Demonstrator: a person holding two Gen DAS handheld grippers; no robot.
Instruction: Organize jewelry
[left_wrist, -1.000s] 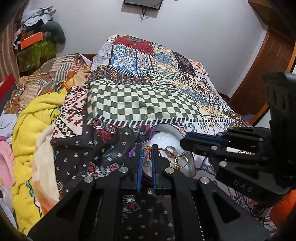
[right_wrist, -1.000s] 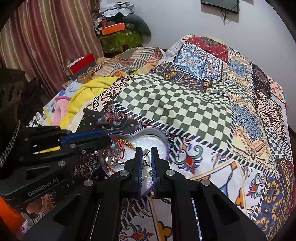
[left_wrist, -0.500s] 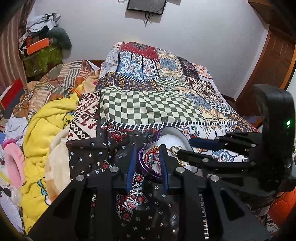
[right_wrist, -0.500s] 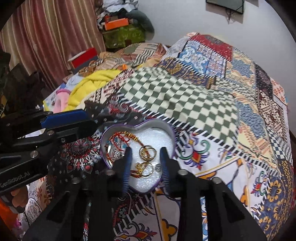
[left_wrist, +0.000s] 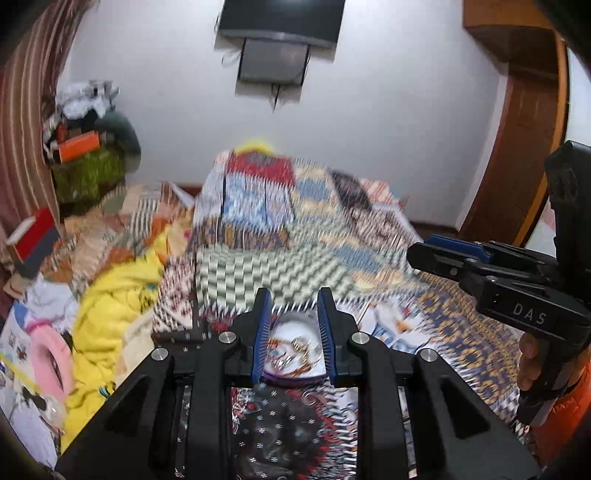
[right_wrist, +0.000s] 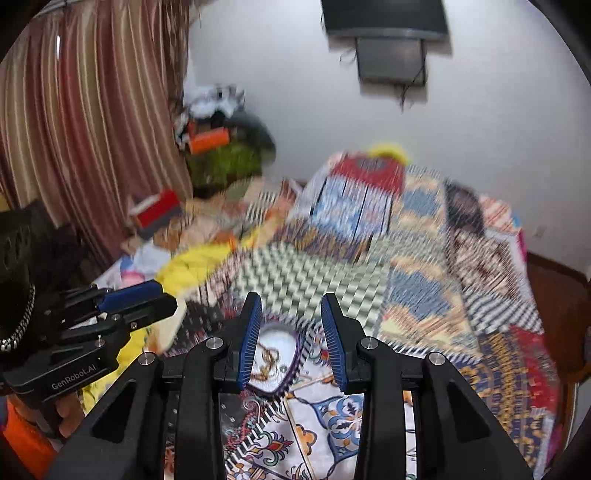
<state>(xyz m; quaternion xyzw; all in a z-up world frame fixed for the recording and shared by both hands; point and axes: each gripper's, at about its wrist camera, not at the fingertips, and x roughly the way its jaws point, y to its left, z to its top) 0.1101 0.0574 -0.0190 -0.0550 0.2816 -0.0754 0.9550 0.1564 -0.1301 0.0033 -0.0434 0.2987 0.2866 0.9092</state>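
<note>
At the far left a striped curtain (right_wrist: 92, 147) hung beside a heap of clutter, and a yellow blanket (left_wrist: 110, 295) lay bunched along the near edge of the bed. The left gripper (left_wrist: 293, 332) hovered above the patchwork bedspread (left_wrist: 314, 236) with its blue-padded fingers (left_wrist: 262, 332) spread wide and nothing between them. Seen through that gap, the heart-shaped jewelry box (left_wrist: 291, 347) sat open on the bedspread, its white lining strewn with gold rings and a reddish chain (right_wrist: 267, 360); the blur hid finer detail. The right gripper (right_wrist: 291, 338) hung just beside the left, also above the box, its jaws likewise wide apart and empty. Neither tool touched the box. A hand (left_wrist: 530, 363) wrapped the right gripper's handle at the right edge. Beyond, a dark screen (right_wrist: 384, 22) was mounted on the white wall, and a wooden door frame (left_wrist: 517, 147) stood at the far right.
</note>
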